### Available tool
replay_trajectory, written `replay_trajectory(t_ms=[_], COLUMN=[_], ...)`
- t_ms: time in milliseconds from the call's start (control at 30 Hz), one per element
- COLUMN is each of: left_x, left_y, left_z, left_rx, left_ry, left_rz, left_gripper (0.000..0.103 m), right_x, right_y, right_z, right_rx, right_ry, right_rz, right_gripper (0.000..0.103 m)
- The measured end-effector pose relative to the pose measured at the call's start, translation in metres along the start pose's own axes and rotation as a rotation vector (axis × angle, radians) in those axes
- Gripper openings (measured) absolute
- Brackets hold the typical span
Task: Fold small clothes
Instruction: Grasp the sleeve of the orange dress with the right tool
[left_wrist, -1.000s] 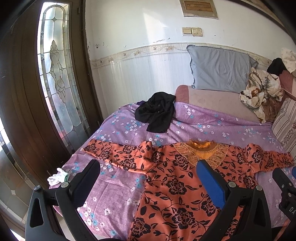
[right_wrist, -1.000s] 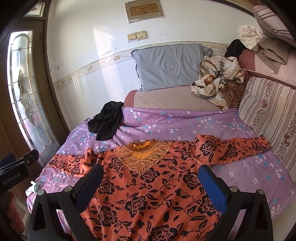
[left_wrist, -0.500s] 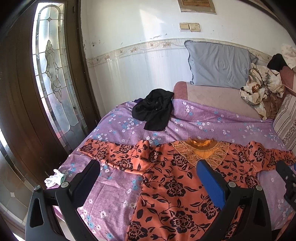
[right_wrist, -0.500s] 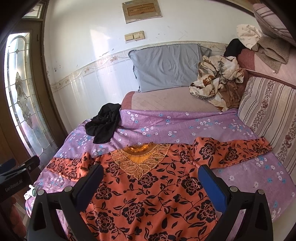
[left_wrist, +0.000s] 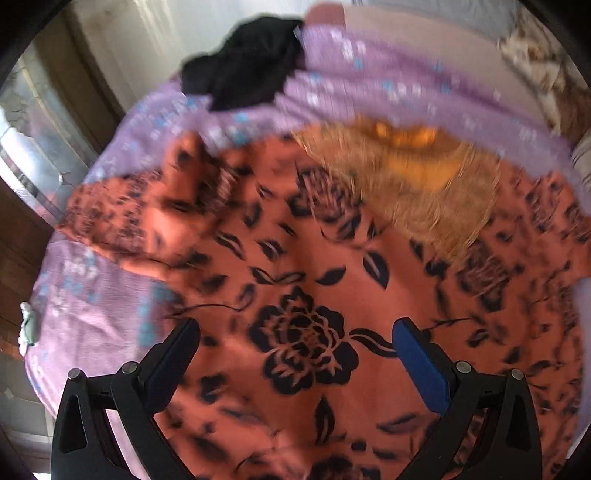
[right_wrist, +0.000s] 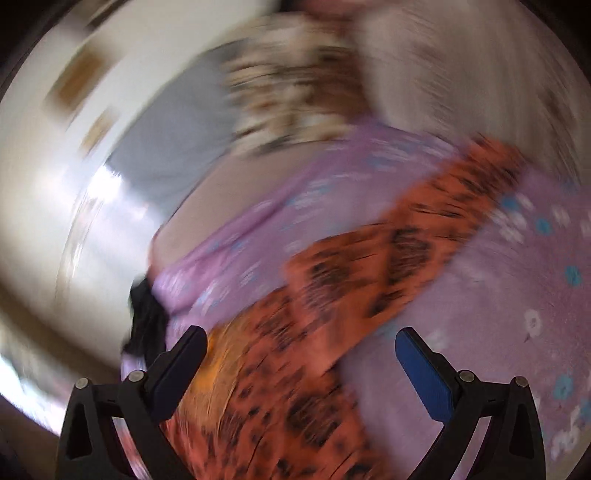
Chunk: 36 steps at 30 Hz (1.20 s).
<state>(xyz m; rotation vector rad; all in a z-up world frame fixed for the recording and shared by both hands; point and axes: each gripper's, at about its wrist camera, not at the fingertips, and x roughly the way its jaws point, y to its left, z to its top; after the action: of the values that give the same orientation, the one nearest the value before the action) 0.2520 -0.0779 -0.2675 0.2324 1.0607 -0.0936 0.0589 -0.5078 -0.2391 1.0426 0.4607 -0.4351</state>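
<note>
An orange top with black flowers (left_wrist: 306, 295) lies spread flat on the purple flowered bedsheet (left_wrist: 81, 306), its gold embroidered collar (left_wrist: 410, 162) at the far side. My left gripper (left_wrist: 295, 339) hovers open low over the middle of the top, nothing between its fingers. In the blurred right wrist view the top's right sleeve (right_wrist: 413, 243) stretches up to the right across the bedsheet (right_wrist: 517, 288). My right gripper (right_wrist: 301, 350) hangs open above where that sleeve joins the body, holding nothing.
A black garment (left_wrist: 243, 70) lies crumpled at the far left of the bed, also a dark patch (right_wrist: 146, 317) in the right view. A grey pillow (right_wrist: 177, 147) and patterned bundle (right_wrist: 295, 85) sit by the wall. A glass door panel (left_wrist: 29, 140) stands left.
Both grippers have dropped sharply toward the bed. The left one now sits close over the top's body; the right one has swung right and tilted toward the right sleeve. Both views blur.
</note>
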Motion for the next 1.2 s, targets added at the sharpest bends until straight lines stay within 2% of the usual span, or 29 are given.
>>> replay_trajectory(t_ms=[100,133,167,233,300,367,433,533,633,667,700,733,767,800,867,900,1033,1200], left_x=[0.025,0.032,0.035,0.036,0.037,0.032,0.031,0.031,0.032,0.031,0.030,0.029,0.037,0.037,0.041,0.041,0.023,-0.003], left_y=[-0.013,-0.016,-0.016,-0.013,-0.013,-0.014,-0.014,-0.015,-0.015,-0.016,-0.015,-0.016,-0.009,-0.008,-0.008,-0.008,0.002,0.017], left_z=[-0.004,-0.005,-0.006,-0.009,-0.014,-0.022,-0.029,-0.028,-0.026,-0.026,-0.025,-0.024,-0.017,-0.014,-0.002,0.001,0.008,0.014], left_rx=[0.050,0.055,0.047,0.005,-0.008,-0.010,-0.012,-0.025,-0.022,-0.018,-0.016,-0.014,-0.014,-0.016,0.000,0.007,-0.048,-0.065], left_ry=[0.043,0.064,0.065,0.042,0.017,-0.034,-0.068,-0.053,-0.051,-0.051,-0.048,-0.043,-0.032,-0.014,0.038,0.034,-0.039,-0.154], left_rz=[-0.011,-0.032,-0.047,-0.079,-0.089,-0.087,-0.085,-0.087,-0.088,-0.084,-0.080,-0.077,-0.077,-0.077,-0.075,-0.077,-0.057,0.025], left_gripper=[0.103,0.103,0.103,0.103,0.103,0.103,0.103,0.103,0.103,0.103,0.103,0.103,0.103,0.103,0.103,0.103,0.103,0.103], right_x=[0.017,0.023,0.029,0.035,0.037,0.041,0.045,0.053,0.062,0.063,0.068,0.074,0.079,0.080,0.075,0.071,0.057,0.046], right_y=[-0.074,-0.091,-0.104,-0.125,-0.144,-0.157,-0.170,-0.183,-0.183,-0.186,-0.189,-0.191,-0.196,-0.199,-0.193,-0.184,-0.117,-0.007], right_z=[0.032,0.039,0.048,0.064,0.080,0.096,0.110,0.131,0.148,0.151,0.154,0.155,0.154,0.153,0.152,0.153,0.153,0.116], right_rx=[0.276,0.343,0.393,0.469,0.518,0.546,0.568,0.565,0.509,0.495,0.481,0.479,0.488,0.495,0.474,0.444,0.301,0.126], right_ry=[-0.018,-0.011,-0.007,-0.038,-0.111,-0.146,-0.177,-0.205,-0.212,-0.213,-0.207,-0.198,-0.192,-0.195,-0.207,-0.215,-0.226,-0.139], right_rz=[0.034,0.060,0.080,0.077,0.055,0.047,0.035,-0.002,-0.042,-0.051,-0.068,-0.076,-0.084,-0.083,-0.080,-0.069,0.069,0.288], right_gripper=[0.099,0.095,0.087,0.085,0.083,0.082,0.076,0.070,0.063,0.052,0.032,0.023,0.005,0.003,0.005,0.005,0.005,0.005])
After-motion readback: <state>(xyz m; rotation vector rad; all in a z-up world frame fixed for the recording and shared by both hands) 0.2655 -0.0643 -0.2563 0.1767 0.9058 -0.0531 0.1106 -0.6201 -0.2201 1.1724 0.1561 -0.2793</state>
